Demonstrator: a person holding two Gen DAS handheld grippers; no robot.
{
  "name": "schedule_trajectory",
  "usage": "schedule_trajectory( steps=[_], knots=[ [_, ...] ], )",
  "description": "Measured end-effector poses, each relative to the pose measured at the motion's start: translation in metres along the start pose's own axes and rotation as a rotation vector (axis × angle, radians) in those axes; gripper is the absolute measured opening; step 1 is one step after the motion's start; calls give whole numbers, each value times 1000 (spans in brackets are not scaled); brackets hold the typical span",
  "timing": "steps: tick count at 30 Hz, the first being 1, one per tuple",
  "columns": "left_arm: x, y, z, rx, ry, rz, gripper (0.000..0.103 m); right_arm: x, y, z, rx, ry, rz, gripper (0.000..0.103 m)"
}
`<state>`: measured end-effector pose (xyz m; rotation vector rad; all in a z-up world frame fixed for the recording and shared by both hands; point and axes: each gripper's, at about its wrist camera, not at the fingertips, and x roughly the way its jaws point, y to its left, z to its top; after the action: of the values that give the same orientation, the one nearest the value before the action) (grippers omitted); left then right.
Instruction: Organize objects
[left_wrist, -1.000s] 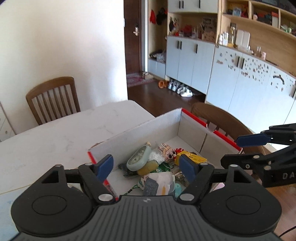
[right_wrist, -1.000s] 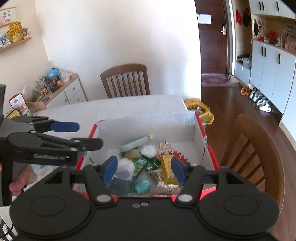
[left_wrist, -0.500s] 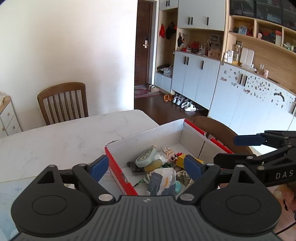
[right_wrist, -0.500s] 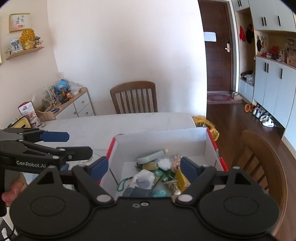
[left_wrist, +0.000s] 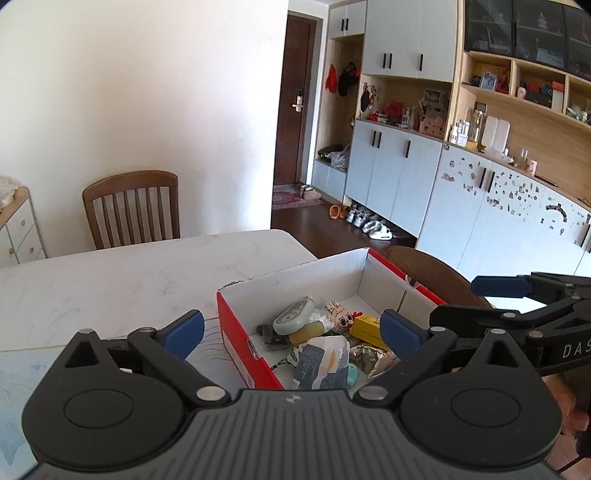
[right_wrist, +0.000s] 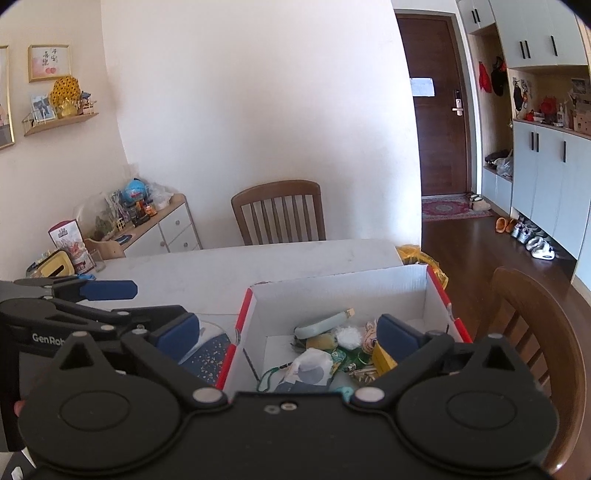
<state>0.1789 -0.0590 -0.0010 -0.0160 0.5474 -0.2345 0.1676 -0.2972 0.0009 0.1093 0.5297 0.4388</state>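
A: Count, please. Where's the stuff?

B: One red-and-white cardboard box (left_wrist: 236, 334) on the white marble table (left_wrist: 122, 280), at its right corner. Lid off. All the small objects lie in a heap on its floor, near side.

A: Itemise.

B: One pale green oblong case (left_wrist: 293, 319), one yellow box (left_wrist: 365, 326), one rabbit-faced toy (left_wrist: 341, 317), one white packet with a blue label (left_wrist: 321, 360), one crinkled foil wrapper (left_wrist: 373, 360), one white fluffy tuft (right_wrist: 349, 335). Several more bits underneath, too tangled to count.

A: Grippers?

B: Two. Left gripper (left_wrist: 291, 330): jaws opening, spread wide, nothing pressed between the blue pads; box contents only show through the gap. Right gripper (right_wrist: 288, 334): same, jaws opening, wide, holding nothing. Each one shows at the edge of the other's view.

A: Furniture?

B: Two wooden chairs: one (right_wrist: 279, 210) at the table's far side, one (right_wrist: 532, 332) just beside the box on the right. One white drawer cabinet (right_wrist: 166, 230) by the wall.
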Motion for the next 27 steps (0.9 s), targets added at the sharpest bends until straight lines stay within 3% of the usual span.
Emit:
schedule_trajectory(
  steps=[27],
  knots=[
    [-26, -13, -18, -16, -41, 25, 102, -21, 7, -23, 35, -9, -30, 102]
  ],
)
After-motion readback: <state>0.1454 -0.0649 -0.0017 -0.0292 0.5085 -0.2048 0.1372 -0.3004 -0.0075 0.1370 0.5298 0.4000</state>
